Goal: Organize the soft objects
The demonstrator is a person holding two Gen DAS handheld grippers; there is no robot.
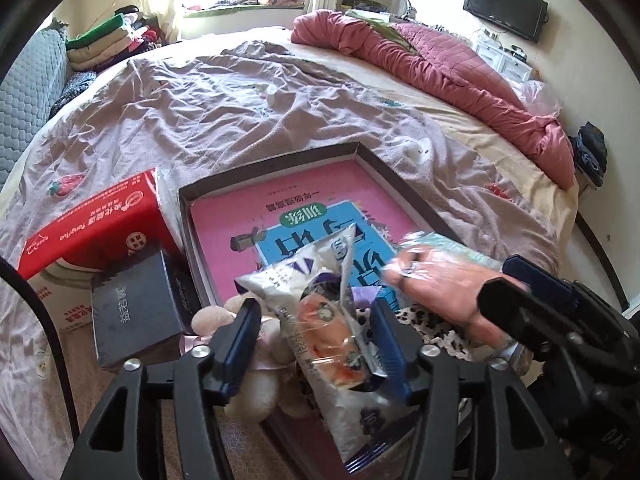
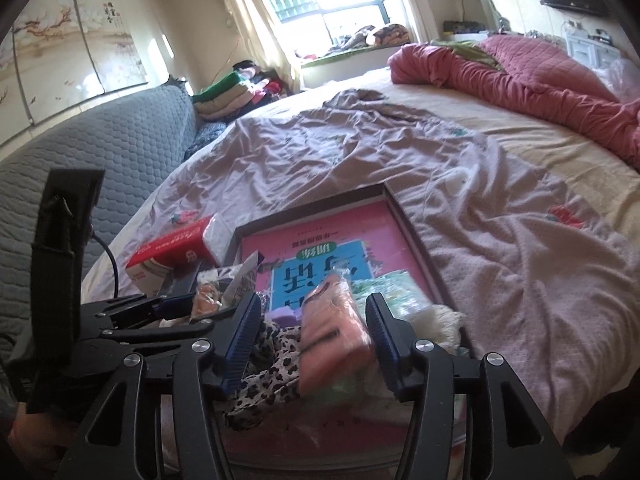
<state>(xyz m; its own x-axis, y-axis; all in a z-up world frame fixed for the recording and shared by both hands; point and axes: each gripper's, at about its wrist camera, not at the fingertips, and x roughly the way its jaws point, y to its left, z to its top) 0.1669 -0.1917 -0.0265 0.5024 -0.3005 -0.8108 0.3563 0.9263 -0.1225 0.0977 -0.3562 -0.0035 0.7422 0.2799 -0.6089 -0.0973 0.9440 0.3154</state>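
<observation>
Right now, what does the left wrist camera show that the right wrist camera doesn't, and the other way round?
Only the left wrist view shows the dark box beside the tray, the beige plush toy under the left hand-held gripper, and the silvery snack packet between its fingers in full.

Only the right wrist view shows the wall painting, the leopard-print cloth in full, and the right hand-held gripper around a blurred pink packet.

Both show the tray, the pink book in it, the red tissue pack, and the red quilt.
</observation>
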